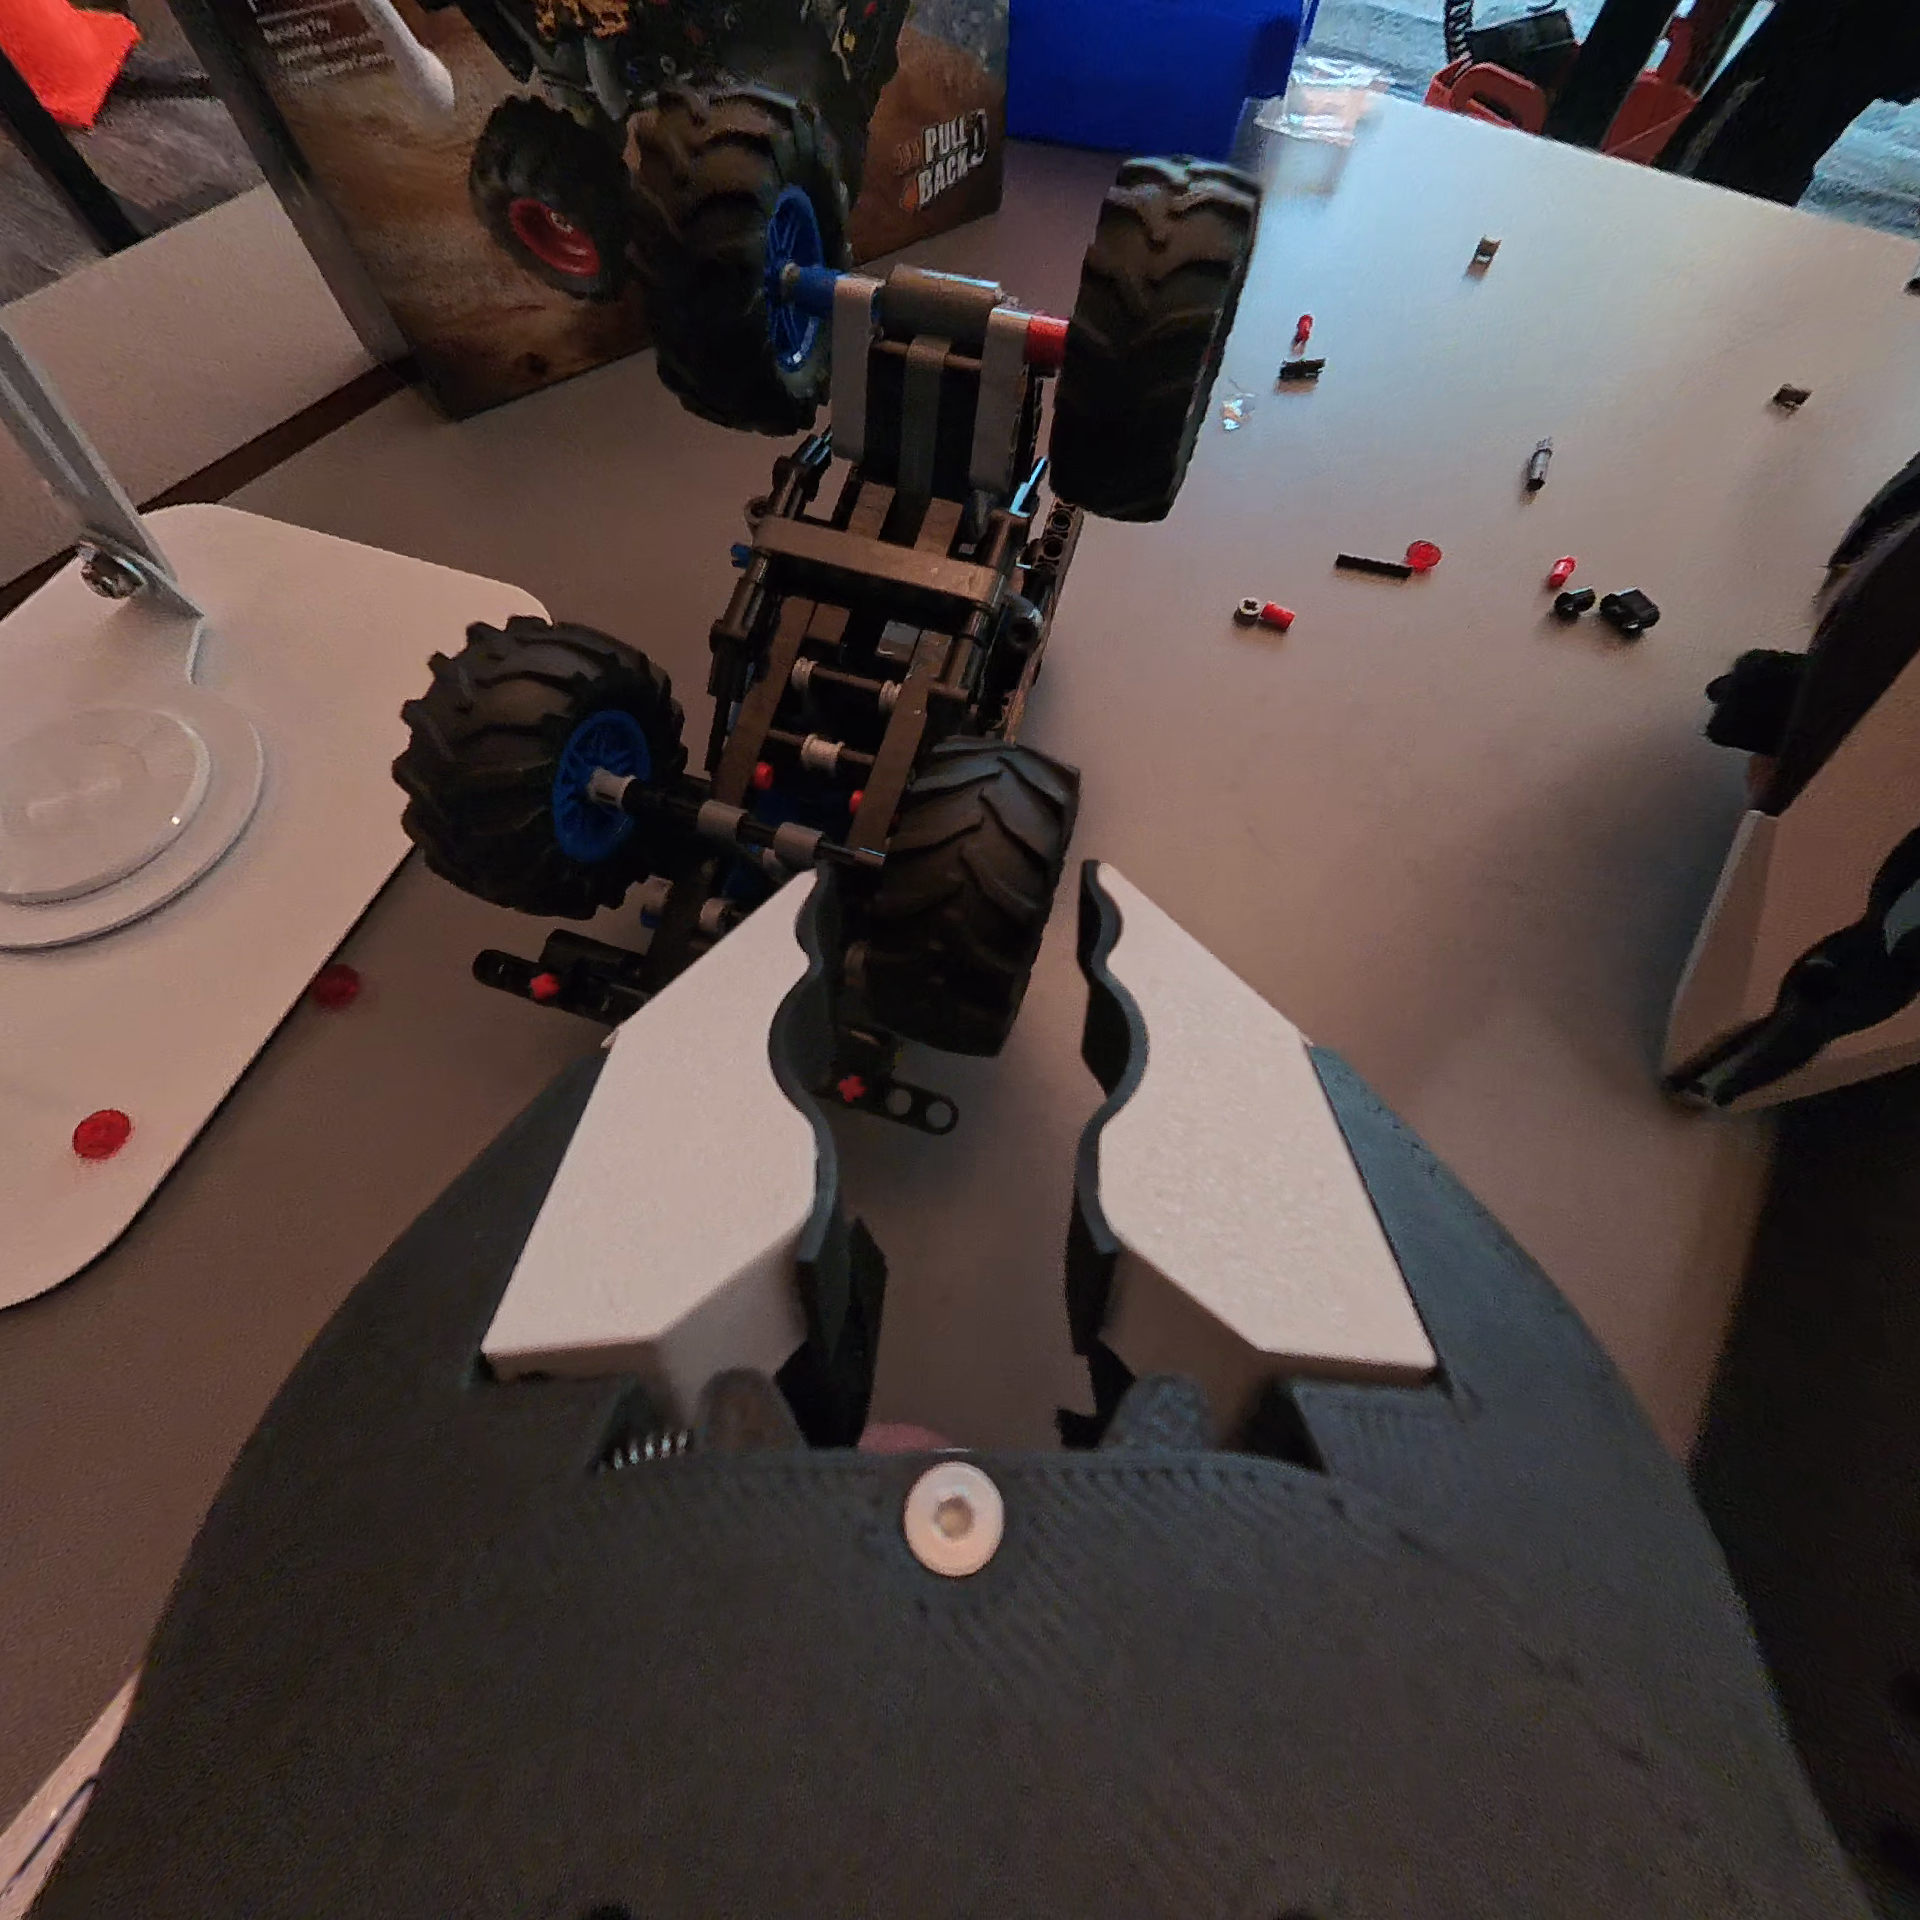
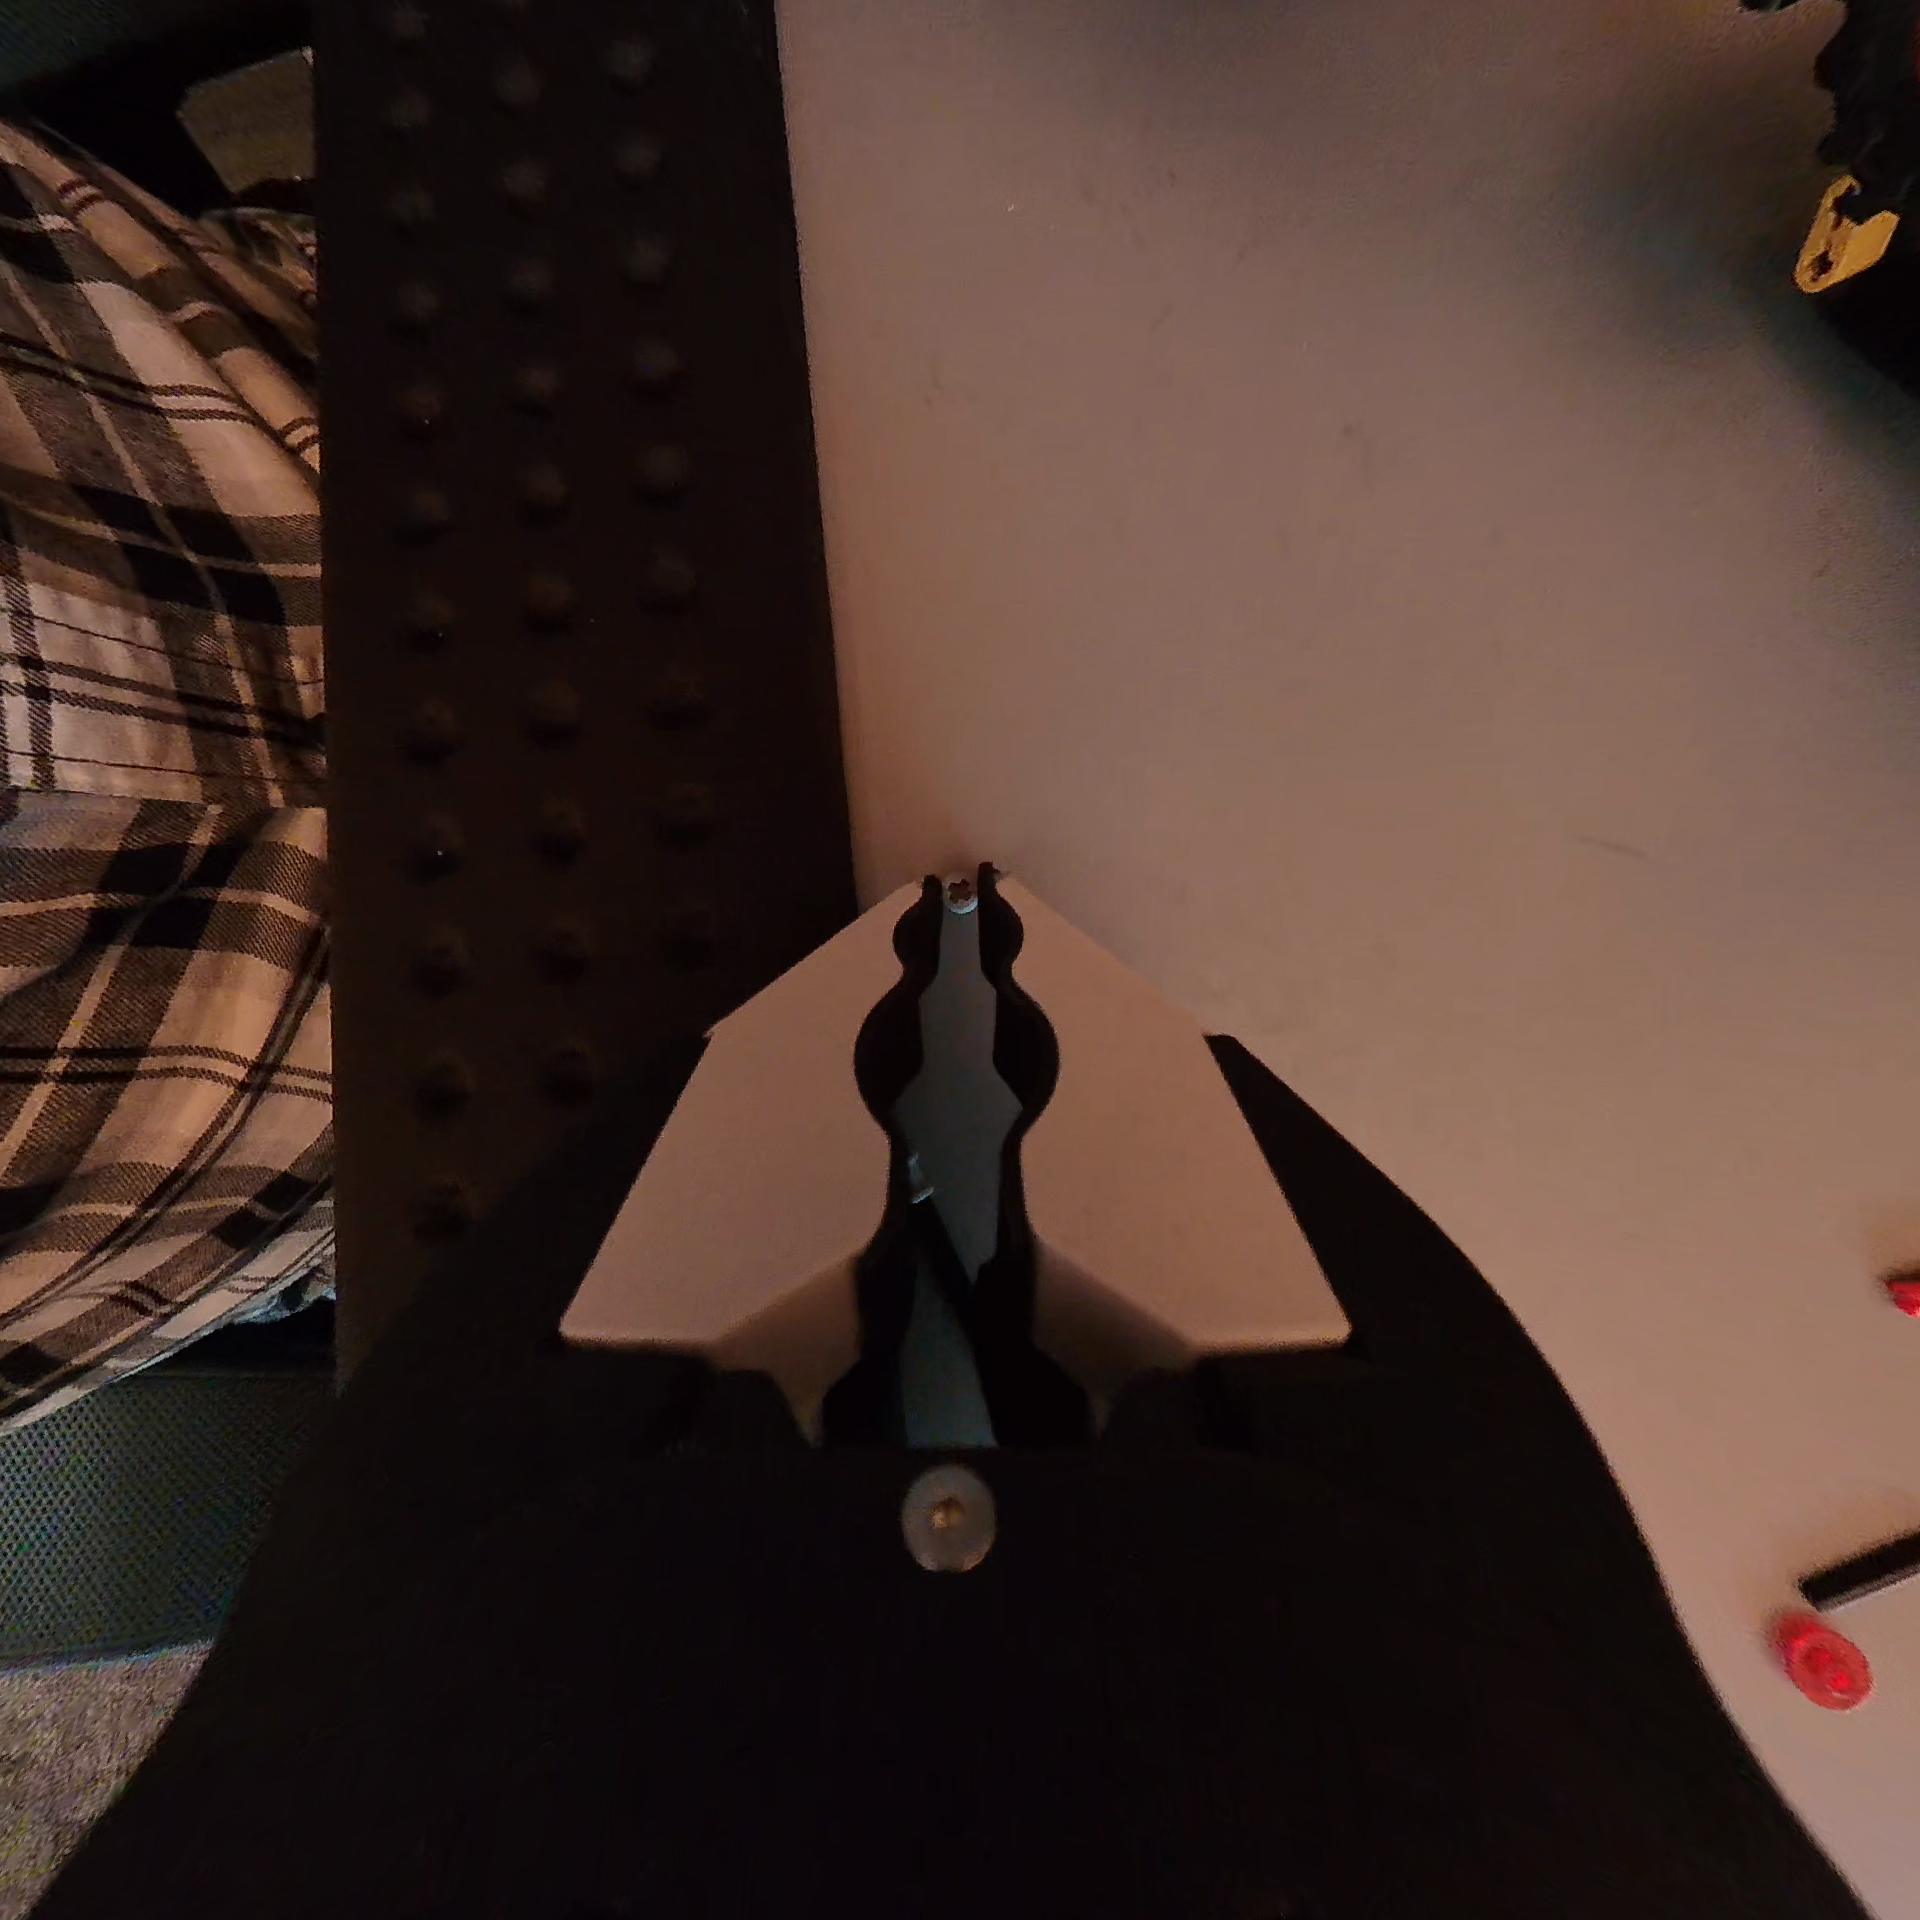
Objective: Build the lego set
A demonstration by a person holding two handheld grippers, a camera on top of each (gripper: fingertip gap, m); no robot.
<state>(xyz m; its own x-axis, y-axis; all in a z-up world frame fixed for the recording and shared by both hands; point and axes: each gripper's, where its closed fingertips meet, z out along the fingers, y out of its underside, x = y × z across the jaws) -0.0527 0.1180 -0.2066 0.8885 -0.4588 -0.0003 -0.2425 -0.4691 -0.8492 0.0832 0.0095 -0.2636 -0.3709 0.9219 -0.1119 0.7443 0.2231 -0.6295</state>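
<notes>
Gripping the light, knobbly truck (image 1: 883,665) suits its stiff frame; left tongs (image 1: 945,883) gape apart, right tongs (image 2: 961,883) pinch a small pale piece (image 2: 960,896).

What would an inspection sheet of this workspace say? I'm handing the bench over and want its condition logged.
Surface: grey table, bare in places.
Job's things: half-built truck on four tyres; product box behind it.
Clutter: loose red and black pieces scattered; white stand base with two red studs.
Grippers: left gripper open beside a tyre; right gripper shut on a small grey piece.
Cables: nothing seen.
Surroundings: blue bin; plaid cloth.
</notes>
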